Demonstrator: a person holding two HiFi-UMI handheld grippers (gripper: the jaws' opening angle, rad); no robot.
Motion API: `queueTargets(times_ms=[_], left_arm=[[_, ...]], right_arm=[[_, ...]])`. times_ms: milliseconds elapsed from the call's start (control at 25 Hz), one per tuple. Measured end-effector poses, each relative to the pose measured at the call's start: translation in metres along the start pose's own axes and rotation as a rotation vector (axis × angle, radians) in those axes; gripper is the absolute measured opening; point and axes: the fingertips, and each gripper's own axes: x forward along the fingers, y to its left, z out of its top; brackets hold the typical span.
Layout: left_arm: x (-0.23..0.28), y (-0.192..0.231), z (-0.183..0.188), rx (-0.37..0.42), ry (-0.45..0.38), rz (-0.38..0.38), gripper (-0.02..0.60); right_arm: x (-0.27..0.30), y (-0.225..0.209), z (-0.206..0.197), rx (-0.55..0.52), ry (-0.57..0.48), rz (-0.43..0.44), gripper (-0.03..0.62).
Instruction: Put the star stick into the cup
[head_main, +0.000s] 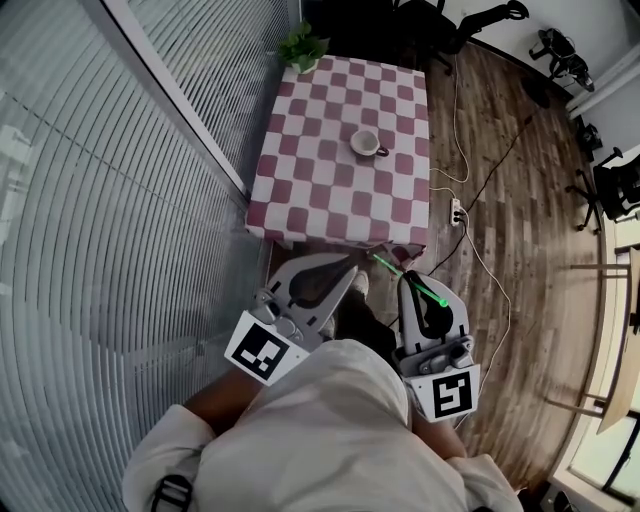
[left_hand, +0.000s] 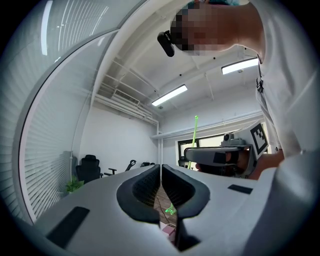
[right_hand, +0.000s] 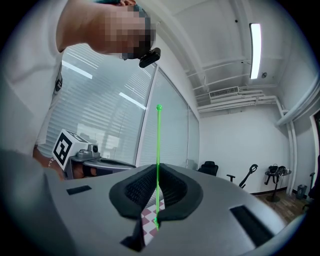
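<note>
The right gripper pinches the thin green star stick between its jaws, and the stick stands up out of them. The cup sits well apart on the checkered table. The left gripper is just beside the right one, its jaws pressed together with nothing between them.

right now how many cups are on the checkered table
1: the cup stands right of the middle of the checkered table. Besides it, only a plant shows at the far left corner, so none seems hidden.
</note>
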Motion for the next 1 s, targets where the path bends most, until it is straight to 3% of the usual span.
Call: queueTargets(times_ms=[520, 1000], left_arm=[[0.022, 0.015, -0.007, 0.017, 0.019, 0.01, 0.034], [0.087, 0.054, -0.026, 0.01, 0.051, 0.02, 0.034]], right_arm=[[0.018, -0.025, -0.01, 0.004, -0.012, 0.004, 0.038], [0.062, -0.087, -0.033, 0.035, 0.001, 0.015, 0.038]])
